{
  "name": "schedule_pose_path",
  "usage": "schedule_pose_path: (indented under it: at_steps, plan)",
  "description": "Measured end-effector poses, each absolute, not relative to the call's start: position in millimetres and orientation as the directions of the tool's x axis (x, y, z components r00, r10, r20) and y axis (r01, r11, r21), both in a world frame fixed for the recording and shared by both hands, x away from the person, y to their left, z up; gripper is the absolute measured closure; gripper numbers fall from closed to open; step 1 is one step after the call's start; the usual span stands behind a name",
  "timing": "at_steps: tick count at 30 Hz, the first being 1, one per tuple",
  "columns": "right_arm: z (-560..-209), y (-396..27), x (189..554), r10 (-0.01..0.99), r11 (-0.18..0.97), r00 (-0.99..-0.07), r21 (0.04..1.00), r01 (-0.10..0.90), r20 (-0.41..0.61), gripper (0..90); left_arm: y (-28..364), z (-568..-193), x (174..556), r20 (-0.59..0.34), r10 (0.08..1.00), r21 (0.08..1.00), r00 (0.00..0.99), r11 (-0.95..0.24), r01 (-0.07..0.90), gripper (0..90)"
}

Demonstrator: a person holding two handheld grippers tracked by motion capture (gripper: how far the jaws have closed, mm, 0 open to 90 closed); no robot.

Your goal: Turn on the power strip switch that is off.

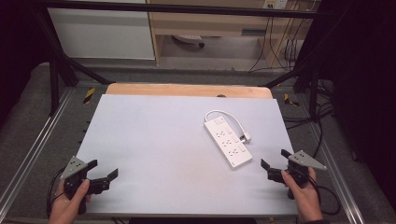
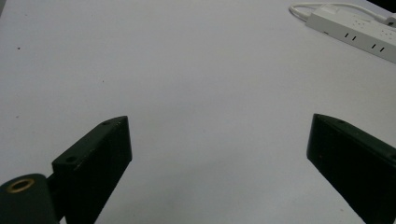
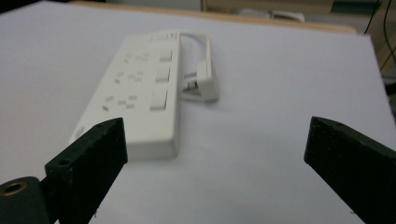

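A white power strip [image 1: 229, 140] lies flat on the white table mat [image 1: 159, 149], right of centre, its short cable looped back and its plug [image 1: 245, 137] resting beside it. My right gripper [image 1: 275, 158] hovers open at the table's near right corner, just short of the strip's near end. In the right gripper view the power strip [image 3: 140, 98] lies ahead and left, with its plug [image 3: 205, 81] beside it. My left gripper [image 1: 103, 169] stays open at the near left corner, over bare mat. In the left gripper view the power strip [image 2: 355, 30] sits far off at the upper right.
A wooden tabletop edge [image 1: 187, 89] shows beyond the mat's far side. Black frame bars [image 1: 56, 70] and metal rails [image 1: 28, 154] flank the table. Cables [image 1: 322, 116] trail on the floor at the right.
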State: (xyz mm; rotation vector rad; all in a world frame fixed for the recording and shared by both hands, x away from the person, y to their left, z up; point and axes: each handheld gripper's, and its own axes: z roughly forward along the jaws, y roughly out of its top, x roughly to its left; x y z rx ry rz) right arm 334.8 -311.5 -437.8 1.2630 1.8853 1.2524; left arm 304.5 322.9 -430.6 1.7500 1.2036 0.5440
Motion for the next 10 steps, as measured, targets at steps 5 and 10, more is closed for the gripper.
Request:
schedule_pose_path:
  at_steps: [5, 10]
  plan:
    - [-450, -305, 335, 0.899, 0.161, -0.432, 0.865, 0.476, 0.070, 5.5, 323, -431, 306, -0.139, 0.894, 0.864, 0.425, -0.100, 0.494, 6.6]
    - [-453, -295, 337, 0.883, 0.204, -0.466, 0.845, 0.495, 0.060, 4.9, 322, -431, 306, -0.134, 0.895, 0.864, 0.426, -0.105, 0.492, 6.6]
